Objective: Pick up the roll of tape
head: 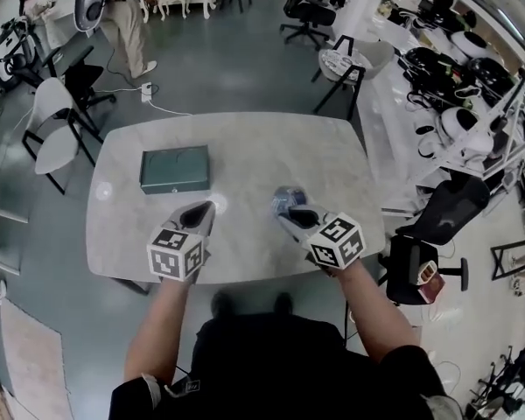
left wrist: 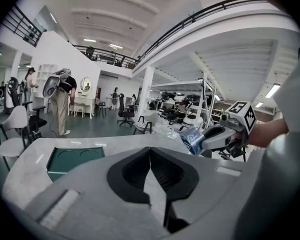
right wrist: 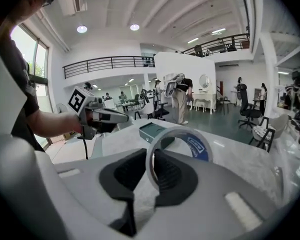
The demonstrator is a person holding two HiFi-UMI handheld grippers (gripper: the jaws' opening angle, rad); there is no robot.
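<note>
1. The jaws of my right gripper (right wrist: 151,171) were clamped on the thin wall of the roll of tape (right wrist: 202,148). The roll stood upright between them, clear of the desk (head: 245,143) and right of the green box (head: 175,169).
2. The jaws of my left gripper (left wrist: 150,159) were closed on nothing, just nearer me than the green box.
3. I judged that the pinch needed a firm, steady hold, as the roll could twist out.

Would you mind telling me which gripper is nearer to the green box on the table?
Left. The left gripper hovers just this side of the green box, by its near right corner; the right gripper, shut on the tape roll, is farther off to its right.
</note>
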